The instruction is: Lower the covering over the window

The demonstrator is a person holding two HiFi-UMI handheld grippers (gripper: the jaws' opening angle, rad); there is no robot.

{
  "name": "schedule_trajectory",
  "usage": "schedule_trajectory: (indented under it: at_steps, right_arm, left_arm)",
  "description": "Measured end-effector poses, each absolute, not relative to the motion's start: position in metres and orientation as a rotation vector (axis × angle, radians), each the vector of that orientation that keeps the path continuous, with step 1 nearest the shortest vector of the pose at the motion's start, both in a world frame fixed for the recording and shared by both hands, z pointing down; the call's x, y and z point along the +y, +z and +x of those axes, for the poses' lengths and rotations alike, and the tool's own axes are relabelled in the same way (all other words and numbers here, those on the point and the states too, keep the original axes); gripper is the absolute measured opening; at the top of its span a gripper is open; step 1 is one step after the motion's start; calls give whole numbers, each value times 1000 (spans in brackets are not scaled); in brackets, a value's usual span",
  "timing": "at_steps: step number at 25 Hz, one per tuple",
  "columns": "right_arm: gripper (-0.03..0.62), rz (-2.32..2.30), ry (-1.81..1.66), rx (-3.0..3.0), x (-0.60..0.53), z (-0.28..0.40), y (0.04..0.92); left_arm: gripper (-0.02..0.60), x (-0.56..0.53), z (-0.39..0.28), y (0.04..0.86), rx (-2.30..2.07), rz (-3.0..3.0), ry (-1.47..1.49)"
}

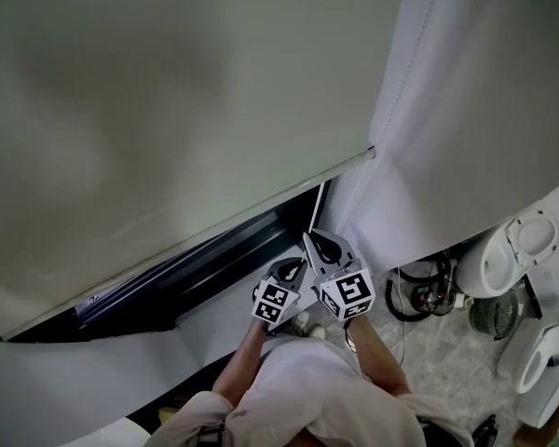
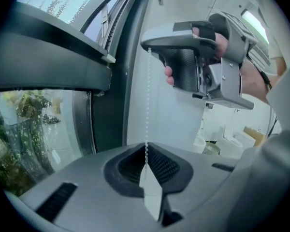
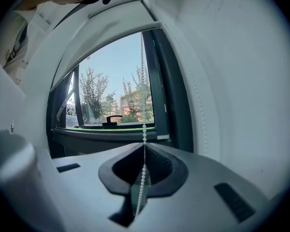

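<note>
A pale roller blind (image 1: 158, 110) covers most of the window, its bottom bar (image 1: 261, 194) slanting above the dark window frame (image 1: 214, 259). A thin white bead chain (image 1: 315, 210) hangs beside the frame. My right gripper (image 1: 320, 244) is shut on the chain. Just below it, my left gripper (image 1: 293, 268) is shut on the same chain. In the left gripper view the bead chain (image 2: 148, 100) drops from the right gripper (image 2: 150, 46) straight into my left gripper (image 2: 146, 154). In the right gripper view the bead chain (image 3: 143, 105) rises from my right gripper (image 3: 143, 159) past the window glass.
A white curtain (image 1: 466, 110) hangs right of the window. White ceramic fixtures (image 1: 512, 250), a small fan (image 1: 494, 313) and coiled cables (image 1: 419, 287) stand on the floor at the right. A window handle (image 3: 113, 118) sits on the lower sash. The person's arms (image 1: 252, 361) are below.
</note>
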State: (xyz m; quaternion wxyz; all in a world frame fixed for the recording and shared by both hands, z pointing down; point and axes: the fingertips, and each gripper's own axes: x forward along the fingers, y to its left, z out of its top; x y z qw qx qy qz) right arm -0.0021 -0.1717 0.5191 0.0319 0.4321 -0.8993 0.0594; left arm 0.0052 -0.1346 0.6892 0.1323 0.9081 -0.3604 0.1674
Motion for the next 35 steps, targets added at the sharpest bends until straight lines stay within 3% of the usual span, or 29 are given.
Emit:
schedule_trajectory:
  at_steps: [5,10,22,35]
  right_arm:
    - [0,1340,197,-2771,-171,0,521]
    - [0,1335,198,-2777,-168,2,523]
    - [0,1345,209,-2792,-164,5,522]
    - [0,1339,194,-2789,-160,2,522]
  left_arm:
    - [21,-128,0,684,-1037,2614,477]
    - [85,-122,-6,648,-1058,2643,398]
    - [86,-132,-28,488,-1241,2767,201]
    - [86,-168,7,355,-1247,2982,-49]
